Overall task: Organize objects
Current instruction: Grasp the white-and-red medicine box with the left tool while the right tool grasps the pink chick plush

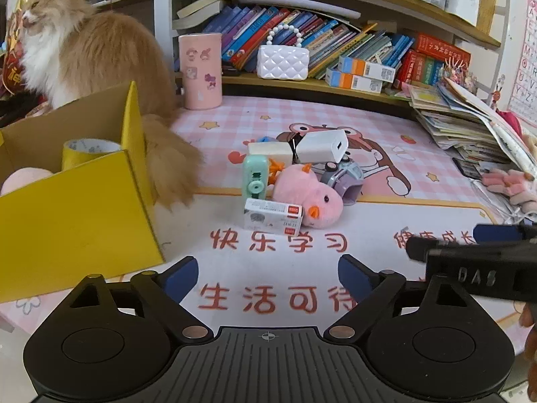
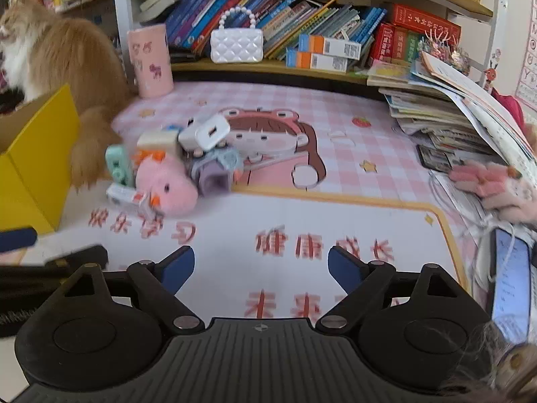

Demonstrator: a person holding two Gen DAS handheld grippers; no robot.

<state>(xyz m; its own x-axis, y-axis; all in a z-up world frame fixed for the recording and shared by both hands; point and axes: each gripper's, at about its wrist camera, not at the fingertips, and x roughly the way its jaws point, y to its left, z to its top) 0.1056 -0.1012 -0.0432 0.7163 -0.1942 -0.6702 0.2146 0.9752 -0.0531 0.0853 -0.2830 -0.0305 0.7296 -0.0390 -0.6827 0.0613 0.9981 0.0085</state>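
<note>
A small pile lies mid-desk on the pink mat: a pink plush chick (image 1: 307,201) (image 2: 167,184), a white staple box (image 1: 273,216), a mint green toy (image 1: 255,176), a white charger (image 1: 322,146) (image 2: 206,132), a white eraser block (image 1: 270,151) and a purple toy car (image 1: 345,176) (image 2: 214,171). At the left stands a yellow cardboard box (image 1: 77,215) (image 2: 37,164) holding a yellow tape roll (image 1: 89,152). My left gripper (image 1: 268,273) is open over the mat, short of the pile, nothing between its fingers. My right gripper (image 2: 260,267) is open too, to the right of the pile.
An orange and white cat (image 1: 90,53) sits behind the box, its tail (image 1: 171,168) hanging beside the pile. A pink cup (image 1: 200,70), a white bag (image 1: 283,62) and bookshelves stand behind. Stacked books (image 1: 470,124), pink gloves (image 2: 490,181) and a phone (image 2: 511,282) crowd the right.
</note>
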